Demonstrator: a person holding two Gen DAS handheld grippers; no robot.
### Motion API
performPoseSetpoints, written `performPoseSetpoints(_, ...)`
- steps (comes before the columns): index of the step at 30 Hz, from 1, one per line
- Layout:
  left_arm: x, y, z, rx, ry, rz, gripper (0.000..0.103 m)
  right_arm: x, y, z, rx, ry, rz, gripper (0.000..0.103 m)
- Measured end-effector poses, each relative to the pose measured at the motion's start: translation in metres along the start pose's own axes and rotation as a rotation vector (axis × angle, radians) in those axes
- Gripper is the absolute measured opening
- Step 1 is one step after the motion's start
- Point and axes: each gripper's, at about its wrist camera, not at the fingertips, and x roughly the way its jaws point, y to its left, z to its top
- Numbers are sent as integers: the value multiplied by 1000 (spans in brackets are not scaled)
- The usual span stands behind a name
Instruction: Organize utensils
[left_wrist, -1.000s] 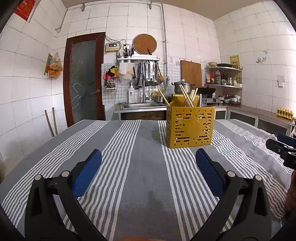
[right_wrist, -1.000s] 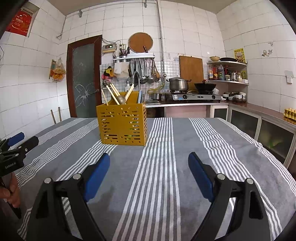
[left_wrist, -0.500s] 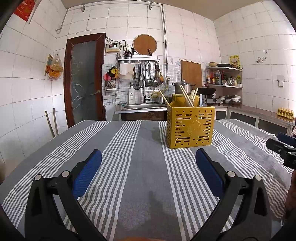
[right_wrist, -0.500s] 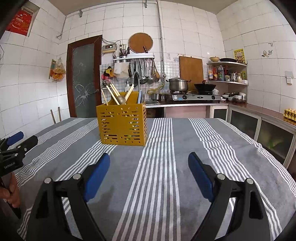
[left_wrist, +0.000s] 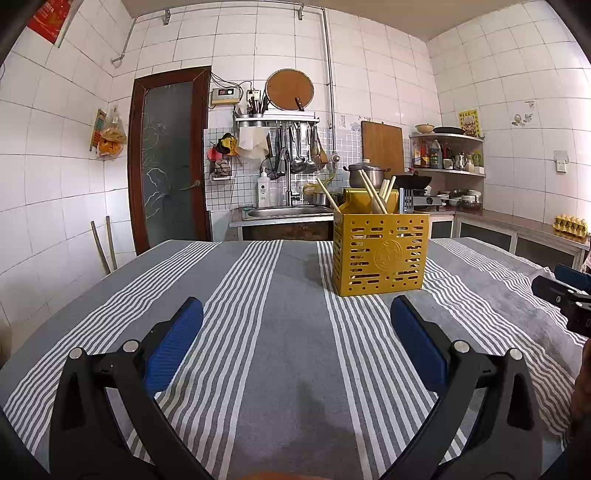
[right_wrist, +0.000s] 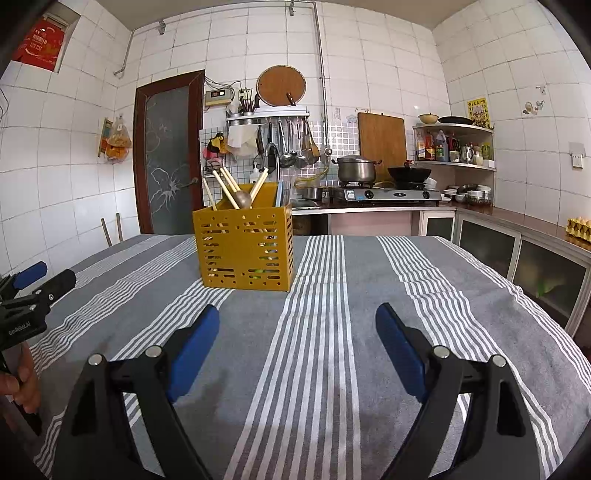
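Nothing moved; chopsticks (right_wrist: 226, 188) lean upright in yellow caddy (right_wrist: 245, 251); both claws spread, empty.

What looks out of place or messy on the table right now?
Nothing stands out. The yellow holder stands upright on the striped cloth, with chopsticks, a spoon and a fork inside it. No spills or loose utensils show. Both grippers are open and empty.

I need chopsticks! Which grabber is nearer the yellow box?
Right, just barely. The box stands ahead, slightly left of the right gripper, further right of the left gripper.
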Motion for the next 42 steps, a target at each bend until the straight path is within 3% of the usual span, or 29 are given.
performPoseSetpoints(42, -1, -2, 1, 4, 2, 4, 98, 3, 1, -3, -6, 2, 0, 85)
